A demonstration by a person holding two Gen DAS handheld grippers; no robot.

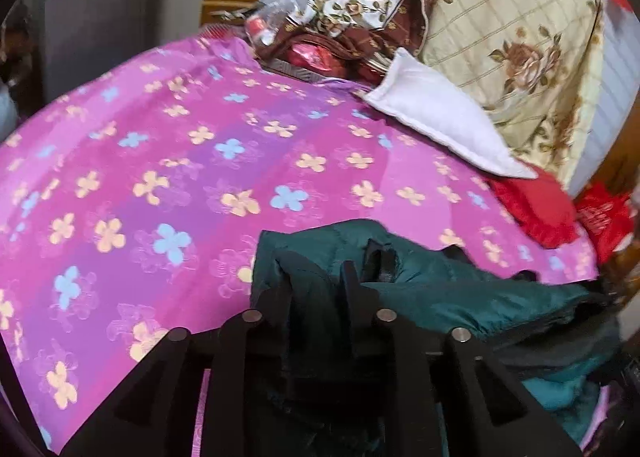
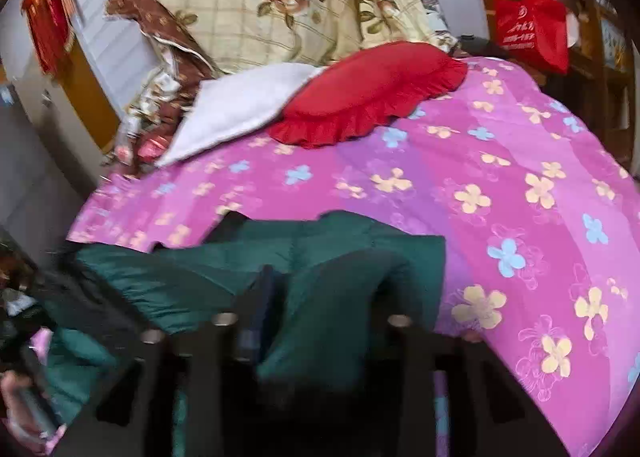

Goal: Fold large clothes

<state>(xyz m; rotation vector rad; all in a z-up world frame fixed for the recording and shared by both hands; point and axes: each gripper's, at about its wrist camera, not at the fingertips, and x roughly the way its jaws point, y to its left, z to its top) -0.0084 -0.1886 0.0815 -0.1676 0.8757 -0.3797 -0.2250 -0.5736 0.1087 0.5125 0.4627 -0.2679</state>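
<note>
Pink bedspread (image 1: 160, 161); left claw (image 1: 316, 285) pinches teal jacket (image 1: 440, 277), right claw (image 2: 320, 285) spread; bag (image 2: 532, 29) print illegible.

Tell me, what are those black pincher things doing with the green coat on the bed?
A person is folding a big dark green jacket on a bed covered with a pink flowered sheet. They hold a pincher tool in each hand. The left gripper has green fabric bunched between its nearly closed fingers. The right gripper has jacket cloth lying between its fingers too, but the picture is too blurry to tell if it is squeezing. The jacket sits bunched at the near edge, not neatly folded yet. A red pillow and a white pillow lie farther back.
</note>
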